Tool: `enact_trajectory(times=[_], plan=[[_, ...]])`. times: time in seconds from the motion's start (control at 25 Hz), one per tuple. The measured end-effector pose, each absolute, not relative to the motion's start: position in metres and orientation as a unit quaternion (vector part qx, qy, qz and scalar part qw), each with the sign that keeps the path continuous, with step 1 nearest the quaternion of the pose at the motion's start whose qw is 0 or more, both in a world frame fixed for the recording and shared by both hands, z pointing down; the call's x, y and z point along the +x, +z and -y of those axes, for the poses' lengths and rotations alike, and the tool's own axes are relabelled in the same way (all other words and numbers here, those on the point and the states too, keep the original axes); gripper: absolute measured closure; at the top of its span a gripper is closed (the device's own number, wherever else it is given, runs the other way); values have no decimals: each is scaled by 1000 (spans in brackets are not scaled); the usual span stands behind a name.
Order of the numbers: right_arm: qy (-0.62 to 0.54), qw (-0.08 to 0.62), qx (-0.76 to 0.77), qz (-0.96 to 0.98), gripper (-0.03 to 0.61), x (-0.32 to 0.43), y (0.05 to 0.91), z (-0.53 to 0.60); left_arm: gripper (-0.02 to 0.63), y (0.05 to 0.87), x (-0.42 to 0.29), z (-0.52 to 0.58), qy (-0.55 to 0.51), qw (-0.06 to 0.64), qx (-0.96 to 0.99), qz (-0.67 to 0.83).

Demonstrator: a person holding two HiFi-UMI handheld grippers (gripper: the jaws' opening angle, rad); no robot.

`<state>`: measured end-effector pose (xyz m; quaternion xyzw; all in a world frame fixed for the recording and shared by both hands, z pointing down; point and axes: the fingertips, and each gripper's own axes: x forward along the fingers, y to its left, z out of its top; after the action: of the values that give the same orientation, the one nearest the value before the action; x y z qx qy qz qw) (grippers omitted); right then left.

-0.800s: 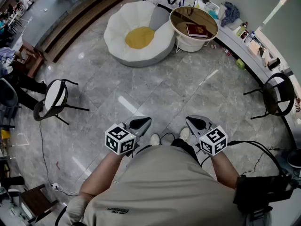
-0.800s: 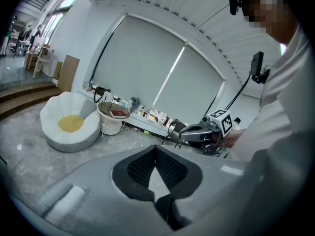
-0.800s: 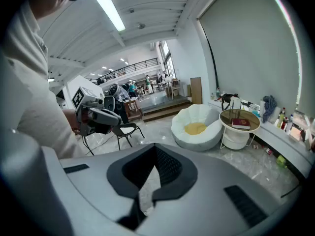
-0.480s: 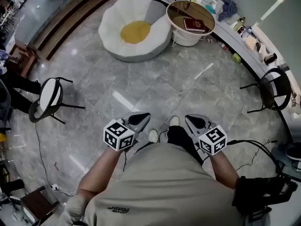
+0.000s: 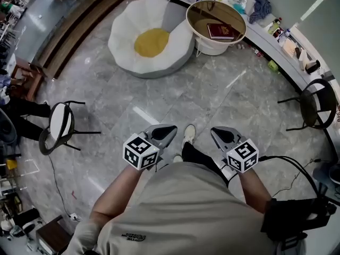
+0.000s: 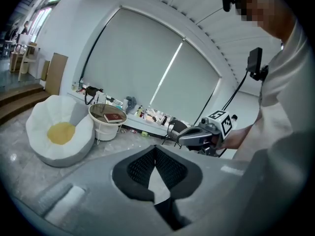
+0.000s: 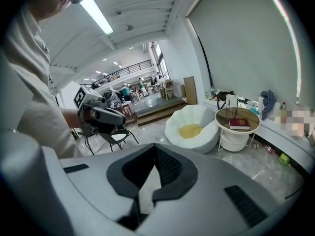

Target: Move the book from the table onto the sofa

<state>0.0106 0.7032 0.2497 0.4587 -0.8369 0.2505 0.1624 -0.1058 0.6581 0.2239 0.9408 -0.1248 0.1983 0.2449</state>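
A red book (image 5: 222, 31) lies on a round glass-topped table (image 5: 204, 14) at the far side of the room. Left of the table sits the sofa (image 5: 127, 31), a white petal-shaped seat with a yellow centre. Both grippers are held close in front of the person's body, far from the book. My left gripper (image 5: 169, 130) is shut with nothing in it, and my right gripper (image 5: 218, 133) is shut and empty too. The left gripper view shows the book (image 6: 114, 117) and sofa (image 6: 59, 132) small beyond its jaws; the right gripper view shows the book (image 7: 240, 124) and sofa (image 7: 192, 127) likewise.
A black chair with a white seat (image 5: 61, 124) stands at the left and a black round chair (image 5: 313, 108) at the right. A curved ledge with bottles and cloths (image 5: 281, 39) runs along the far wall. Steps (image 5: 74, 25) rise at the upper left. A cable (image 5: 297, 163) trails over the marble floor.
The person has stepped forward, one foot now showing between the grippers. Both grippers stayed shut in front of the body. The sofa and table shifted slightly in view.
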Motion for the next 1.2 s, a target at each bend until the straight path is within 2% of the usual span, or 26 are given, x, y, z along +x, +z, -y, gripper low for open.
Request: enact_trajectory(times=[0.36,0.52,0.64,1.2], plan=[[226,147,462,845,555,92,252,-588,604,210,-30,-546,196,214,945,151],[247,123,484,830,485,121,255,-555,595,212,0,-516,204,216,945,133],[260,124,500,817,466,138,265,-532,555,217,22,-490,211,219,946,112],[309,98,620,714,463,214,279,-388,535,239,101,-306,229,239,943,-22]])
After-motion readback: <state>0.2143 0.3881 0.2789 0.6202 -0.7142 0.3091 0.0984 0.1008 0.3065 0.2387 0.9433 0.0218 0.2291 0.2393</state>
